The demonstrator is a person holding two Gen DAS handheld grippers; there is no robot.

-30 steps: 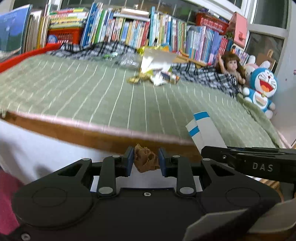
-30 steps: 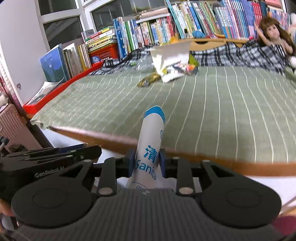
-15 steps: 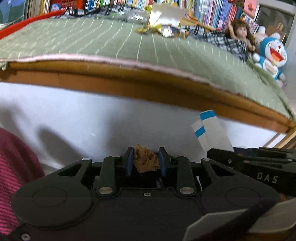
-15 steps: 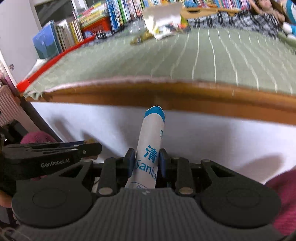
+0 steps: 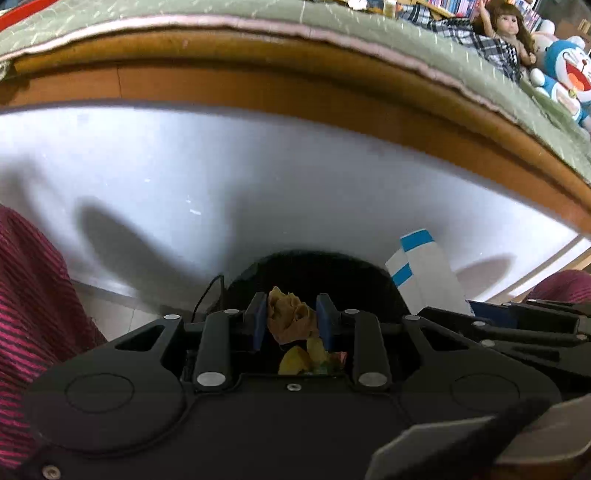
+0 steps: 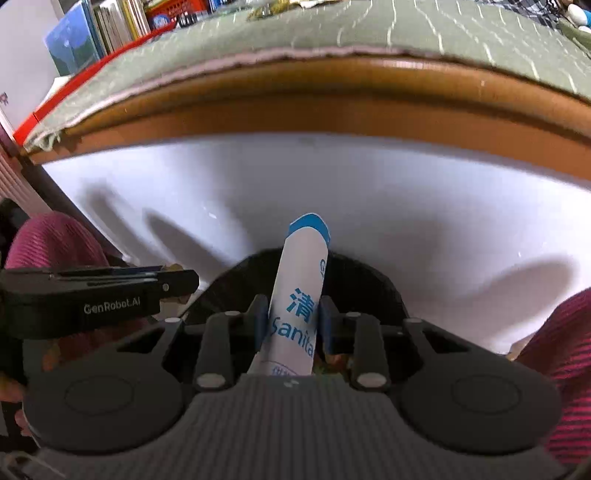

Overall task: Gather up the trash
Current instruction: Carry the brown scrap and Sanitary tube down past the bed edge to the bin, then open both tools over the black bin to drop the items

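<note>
My left gripper [image 5: 290, 317] is shut on a crumpled brown scrap [image 5: 288, 314] and hangs over the dark mouth of a black bin [image 5: 314, 269]. Yellow and red litter [image 5: 295, 360] shows inside, under the jaws. My right gripper [image 6: 291, 321] holds a white and blue wipes packet [image 6: 303, 266] upright between its pads, over the same bin [image 6: 229, 284]. Its jaws are opening, with the packet still touching both pads. In the left wrist view the packet [image 5: 428, 273] stands just right of my left gripper. The left gripper [image 6: 177, 284] reaches in from the left of the right wrist view.
A bed with a green quilt [image 5: 258, 11] and a wooden frame [image 5: 295, 88] rises just behind the bin, over a white side panel [image 5: 258, 184]. A doll [image 5: 506, 26] and a blue plush [image 5: 569, 74] lie on it. The person's magenta striped trouser legs [image 5: 29, 314] flank the bin.
Both grippers have dropped from above the bed to below its edge and tipped downward. The black bin has come into view under them. Both pieces of trash stay between the jaws.
</note>
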